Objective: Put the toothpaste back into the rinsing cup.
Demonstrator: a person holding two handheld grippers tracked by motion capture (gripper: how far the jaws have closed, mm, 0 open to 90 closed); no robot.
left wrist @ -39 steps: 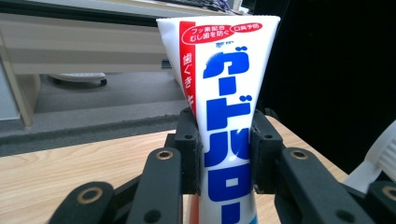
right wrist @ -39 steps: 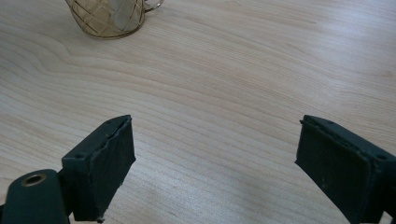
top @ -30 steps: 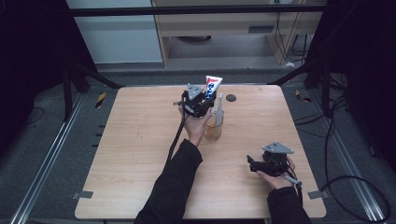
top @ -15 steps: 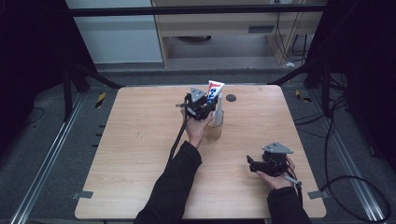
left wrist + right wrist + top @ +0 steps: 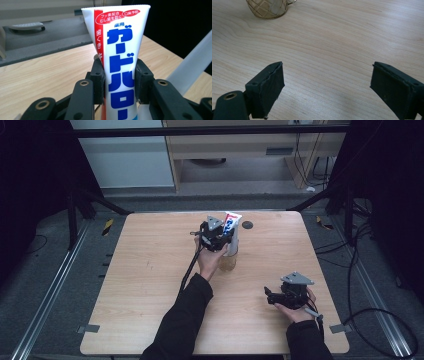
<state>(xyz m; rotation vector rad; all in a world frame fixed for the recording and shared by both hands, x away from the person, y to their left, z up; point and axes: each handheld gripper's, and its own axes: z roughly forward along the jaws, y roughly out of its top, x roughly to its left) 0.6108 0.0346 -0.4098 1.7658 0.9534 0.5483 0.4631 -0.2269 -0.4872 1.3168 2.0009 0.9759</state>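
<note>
Toothpaste tube (image 5: 120, 62), white plastic w/ blue lettering and a red side stripe, stands upright w/ its flat crimped end up, lower end inside a clear glass cup (image 5: 229, 256) w/ a gold-tinted base. Cup sits near the middle of the far edge of the light wooden bench (image 5: 150, 285).

1. Left gripper (image 5: 220, 239): the black jaws flank the tube on 2 sides at mid-height. Jaws have just been opening w/ the tube between them. In the left gripper view the pads stand right at the tube walls; whether they press cannot be told for sure, so judge it as a release in progress. Upright hold fits lowering the tube cap-down so the cup wall props it.
2. Right gripper (image 5: 327, 90): jaws spread wide, nothing between them, resting low over the bench near the near right corner, well apart from the cup. Its view faces the cup base (image 5: 267, 8), approx. a standby pose that keeps clear of the working hand.
3. Small dark round disc (image 5: 247, 225) lies just beside the cup toward the far right corner; not touched.

Judgement: tube placement approx. done; next step calls for a straight withdrawal so the tube is not tipped.
</note>
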